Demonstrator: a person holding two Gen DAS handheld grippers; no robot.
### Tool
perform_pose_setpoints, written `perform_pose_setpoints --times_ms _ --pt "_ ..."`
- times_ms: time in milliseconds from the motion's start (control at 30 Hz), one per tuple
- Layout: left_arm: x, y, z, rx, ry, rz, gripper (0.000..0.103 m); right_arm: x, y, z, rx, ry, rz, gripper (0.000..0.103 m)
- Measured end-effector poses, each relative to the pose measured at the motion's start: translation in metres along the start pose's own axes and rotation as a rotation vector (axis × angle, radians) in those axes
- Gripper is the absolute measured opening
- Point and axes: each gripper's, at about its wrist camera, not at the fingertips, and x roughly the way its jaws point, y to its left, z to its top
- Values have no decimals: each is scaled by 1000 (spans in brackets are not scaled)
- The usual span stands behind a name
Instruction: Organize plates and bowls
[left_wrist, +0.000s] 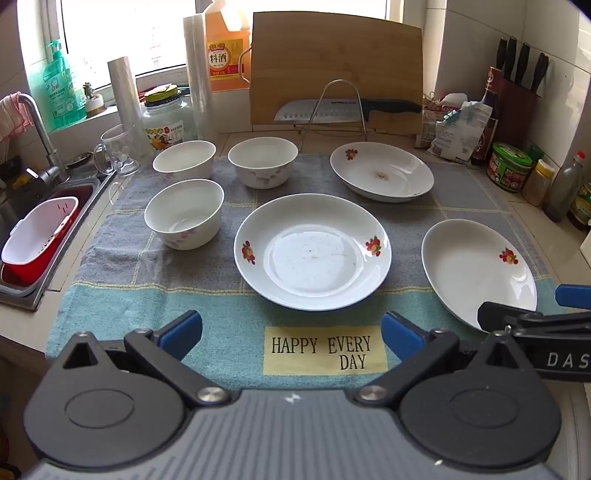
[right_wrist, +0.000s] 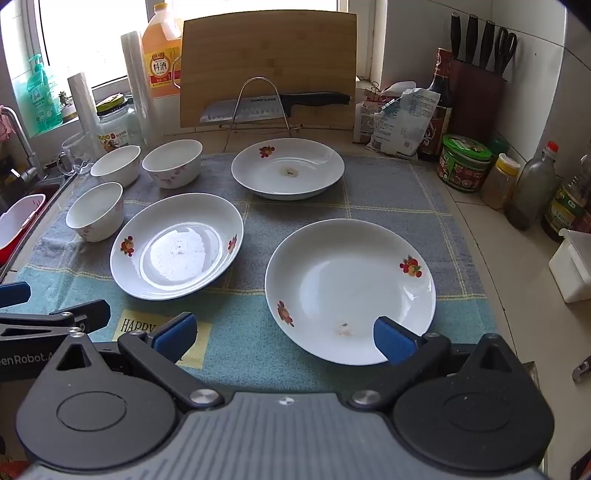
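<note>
A kitchen counter covered by a checked towel (left_wrist: 155, 291). Nothing is stacked yet, so the sorting looks barely begun. Three white bowls (left_wrist: 184, 213) sit apart near the towel's far left corner. Three flowered plates lie singly: one at the centre (left_wrist: 312, 251), one toward the far right (left_wrist: 381, 176), one at the near right edge (right_wrist: 350, 291). The left gripper (left_wrist: 291, 330) and right gripper (right_wrist: 283, 334) hover spread wide over the near edge, holding nothing.

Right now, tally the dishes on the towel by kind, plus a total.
White round ceramic plates with fruit prints: 3
White ceramic bowls with faint pink flowers: 3
Total: 6
</note>
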Motion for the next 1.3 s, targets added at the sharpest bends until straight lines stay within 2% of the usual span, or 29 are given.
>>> perform_pose_setpoints --times_ms 200,1300 --pt "-1 2 -1 -18 -9 -26 102 0 1 -2 -2 -4 -3 103" --pt "-8 2 -1 -32 -12 -9 102 -5 -1 1 -14 -15 11 103"
